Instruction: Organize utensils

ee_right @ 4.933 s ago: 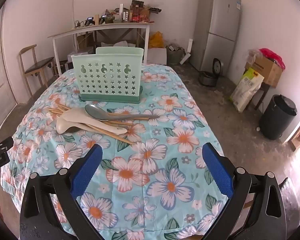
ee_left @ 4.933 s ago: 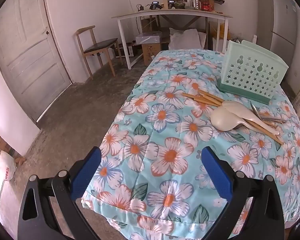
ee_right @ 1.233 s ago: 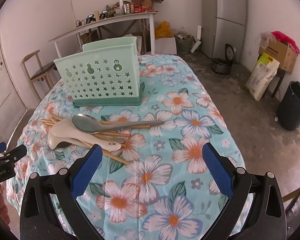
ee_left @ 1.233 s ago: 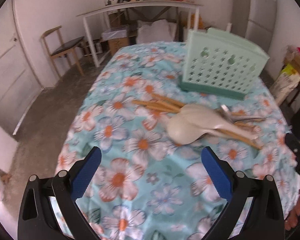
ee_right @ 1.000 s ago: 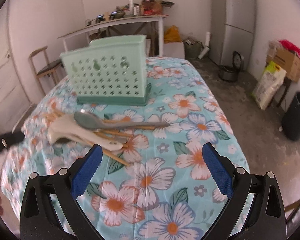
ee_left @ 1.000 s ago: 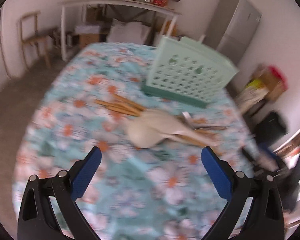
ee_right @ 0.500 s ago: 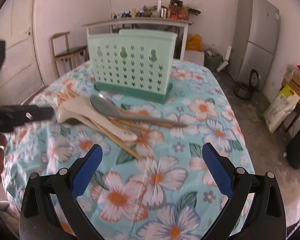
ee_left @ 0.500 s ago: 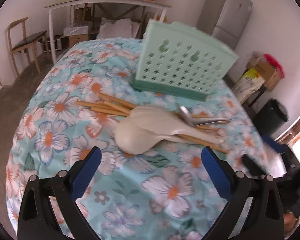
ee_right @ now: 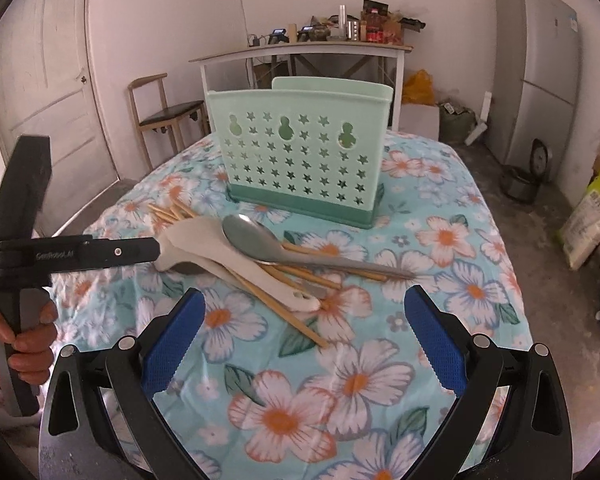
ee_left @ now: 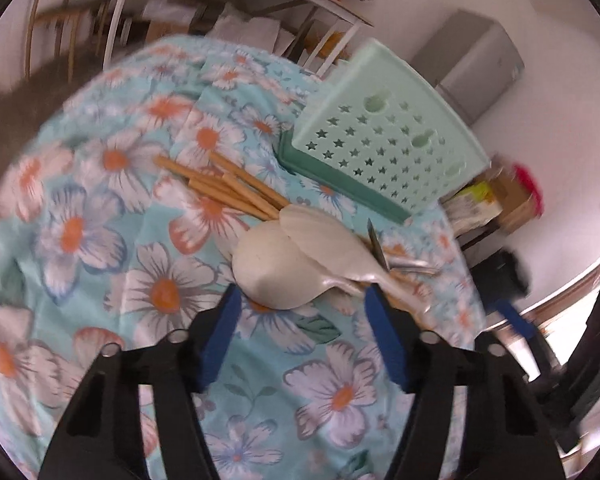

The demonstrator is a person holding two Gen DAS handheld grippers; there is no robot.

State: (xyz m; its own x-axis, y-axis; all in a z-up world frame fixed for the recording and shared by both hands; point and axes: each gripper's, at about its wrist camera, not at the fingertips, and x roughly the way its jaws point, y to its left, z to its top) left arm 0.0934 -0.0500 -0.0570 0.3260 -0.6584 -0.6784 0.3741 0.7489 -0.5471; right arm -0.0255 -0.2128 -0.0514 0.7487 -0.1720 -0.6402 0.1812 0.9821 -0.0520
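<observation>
On the floral tablecloth lies a pile of utensils: two white plastic spoons [ee_left: 276,272] [ee_right: 220,244], a metal spoon [ee_right: 256,240] and several wooden chopsticks [ee_left: 228,188] [ee_right: 172,212]. Behind them stands the mint green perforated holder [ee_left: 384,148] [ee_right: 300,152]. My left gripper [ee_left: 302,320] hovers just short of the lower white spoon's bowl. Its jaws are closing, the pads touch nothing, and the bowl lies right at their tips. In the right wrist view the left gripper [ee_right: 154,250] reaches in from the left, held by a hand. My right gripper [ee_right: 304,328] stands open over bare cloth near the front edge.
The cloth-covered table [ee_right: 440,240] drops off at both sides. Beyond it stand a wooden chair [ee_right: 160,112], a cluttered white table [ee_right: 300,52] and a grey fridge [ee_right: 540,72]. A sack [ee_right: 592,216] and a rice cooker [ee_right: 528,176] sit on the floor at right.
My left gripper has dropped closer to the white spoons, rolled a little, and its jaws have narrowed. In the right wrist view it reaches further in towards the pile.
</observation>
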